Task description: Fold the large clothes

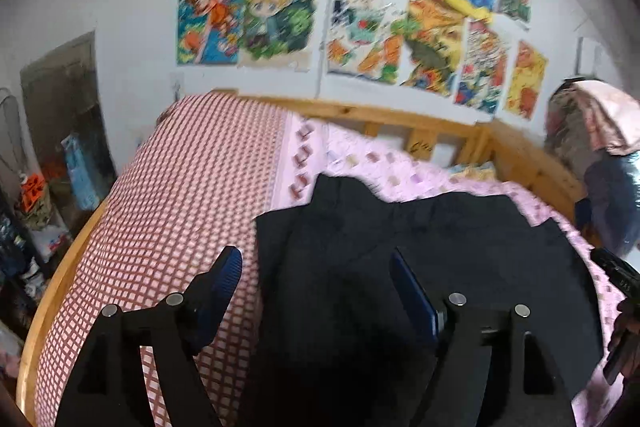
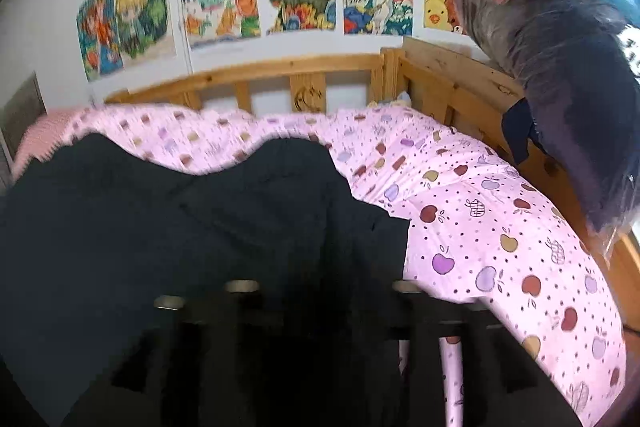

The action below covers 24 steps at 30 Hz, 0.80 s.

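Observation:
A large black garment (image 1: 400,259) lies spread on the bed. It also fills the lower left of the right wrist view (image 2: 180,227). My left gripper (image 1: 316,267) is open, its blue-padded fingers (image 1: 224,279) held just above the garment's left edge, empty. My right gripper (image 2: 320,291) is blurred and dark against the black cloth, so its fingertips do not show clearly. Its body appears at the far right of the left wrist view (image 1: 616,291).
The bed has a pink apple-print sheet (image 2: 480,227), a red-checked quilt (image 1: 172,211) on the left and a wooden rail (image 2: 304,75) at the back and right. Bagged bedding (image 2: 560,67) is stacked at the right. Posters (image 1: 360,7) cover the wall.

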Motion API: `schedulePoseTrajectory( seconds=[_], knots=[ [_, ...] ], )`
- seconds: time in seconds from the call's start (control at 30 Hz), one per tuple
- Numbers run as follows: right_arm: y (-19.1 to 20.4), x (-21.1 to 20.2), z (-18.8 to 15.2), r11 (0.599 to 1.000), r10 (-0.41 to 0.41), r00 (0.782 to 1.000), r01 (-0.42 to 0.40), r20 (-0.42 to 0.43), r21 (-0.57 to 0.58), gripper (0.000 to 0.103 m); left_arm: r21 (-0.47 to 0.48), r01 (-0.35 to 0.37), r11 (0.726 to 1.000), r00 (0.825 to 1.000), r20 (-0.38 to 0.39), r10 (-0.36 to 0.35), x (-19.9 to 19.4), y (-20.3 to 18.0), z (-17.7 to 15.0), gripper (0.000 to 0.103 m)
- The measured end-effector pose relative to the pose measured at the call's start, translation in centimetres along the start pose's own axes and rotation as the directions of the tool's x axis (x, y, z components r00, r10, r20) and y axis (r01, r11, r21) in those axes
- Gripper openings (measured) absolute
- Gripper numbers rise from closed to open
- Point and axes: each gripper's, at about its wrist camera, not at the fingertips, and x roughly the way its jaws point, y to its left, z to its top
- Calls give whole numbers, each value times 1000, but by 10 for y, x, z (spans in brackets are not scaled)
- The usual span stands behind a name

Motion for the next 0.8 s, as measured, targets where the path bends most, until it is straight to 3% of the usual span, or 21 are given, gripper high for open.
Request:
schedulePoseTrajectory(
  seconds=[0.1,0.2,0.33,0.4,0.57,0.8],
  knots=[
    [12,-29,3,997,62,997,-60,55,-37,62,68,64,996,998,-2,-64,-7,-24,-1,77],
    [32,-44,2,986,140,988,-133,59,-104,65,131,149,980,988,-54,-143,0,-52,-7,77],
    [61,-51,-2,956,245,969,-235,37,-175,71,138,259,956,959,-151,-239,26,-74,-17,77],
    [72,-45,-6,943,277,961,-270,7,-192,71,135,262,956,957,-162,-239,38,-78,-17,81],
    [90,-11,-18,928,262,962,-272,-72,-256,71,116,222,968,961,-196,-197,69,-85,2,82],
    [99,36,7,945,212,968,-239,-135,-224,71,97,87,991,957,-283,-57,122,-83,10,90]
  ],
)
